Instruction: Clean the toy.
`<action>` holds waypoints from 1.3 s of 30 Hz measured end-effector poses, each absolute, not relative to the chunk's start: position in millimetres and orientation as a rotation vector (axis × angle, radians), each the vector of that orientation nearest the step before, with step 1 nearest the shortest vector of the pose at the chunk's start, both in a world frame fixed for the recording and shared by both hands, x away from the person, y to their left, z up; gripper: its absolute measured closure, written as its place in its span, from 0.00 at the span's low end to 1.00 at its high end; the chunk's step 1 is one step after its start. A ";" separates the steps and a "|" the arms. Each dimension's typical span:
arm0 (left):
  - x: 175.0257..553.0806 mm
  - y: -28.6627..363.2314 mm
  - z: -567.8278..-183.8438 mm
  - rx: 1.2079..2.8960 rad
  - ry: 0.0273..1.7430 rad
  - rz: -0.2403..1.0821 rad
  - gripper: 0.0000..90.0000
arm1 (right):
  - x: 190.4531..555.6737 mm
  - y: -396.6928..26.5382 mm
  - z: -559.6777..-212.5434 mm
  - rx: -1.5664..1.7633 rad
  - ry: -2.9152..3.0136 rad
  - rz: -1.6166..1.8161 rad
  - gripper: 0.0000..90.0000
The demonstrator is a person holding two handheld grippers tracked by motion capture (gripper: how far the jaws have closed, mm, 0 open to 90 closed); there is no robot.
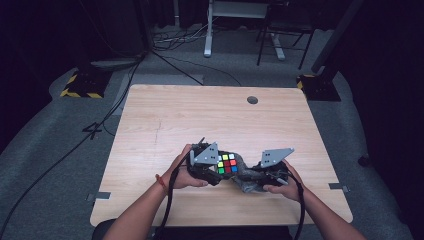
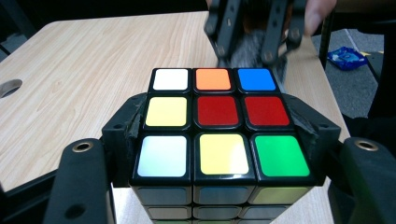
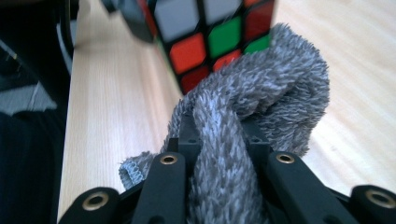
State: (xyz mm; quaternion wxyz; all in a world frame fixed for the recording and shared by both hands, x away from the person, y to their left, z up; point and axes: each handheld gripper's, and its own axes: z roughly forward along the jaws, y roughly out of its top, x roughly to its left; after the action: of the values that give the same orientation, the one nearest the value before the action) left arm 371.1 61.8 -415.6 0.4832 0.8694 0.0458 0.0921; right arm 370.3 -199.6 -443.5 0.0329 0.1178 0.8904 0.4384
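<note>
Setting: a pale wooden desk (image 1: 165,115) on grey carpet, dark room beyond, cables trailing across the floor.

Item one: a Rubik's cube (image 1: 227,163), scrambled, raised near the desk's front edge. We see the left gripper (image 1: 214,172) with its jaws clamped on the cube's two sides.

Item two: a grey terry cloth (image 3: 261,88), bunched. We see the right gripper (image 3: 219,140) pinching it between its jaws, the free fold touching the cube's near face.

Progress, as we judge it: both things are in hand and cloth meets cube; wiping the remaining faces appears left.
</note>
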 end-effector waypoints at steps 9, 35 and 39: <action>371.5 58.8 -423.3 2.173 0.097 0.221 0.37 | 364.1 -210.9 -423.8 0.327 2.636 1.529 0.84; 379.4 63.9 -424.2 2.125 0.171 0.221 0.37 | 360.5 -205.1 -425.5 0.268 2.726 1.438 0.84; 377.1 60.6 -428.0 2.163 0.144 0.224 0.37 | 357.8 -209.7 -416.7 0.256 2.674 1.508 0.84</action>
State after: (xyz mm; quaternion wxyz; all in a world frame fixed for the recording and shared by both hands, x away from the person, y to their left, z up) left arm 377.1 60.6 -428.0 0.4630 0.8797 0.0586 0.0911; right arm 357.8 -209.7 -416.7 0.0303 0.0830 0.8676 0.4893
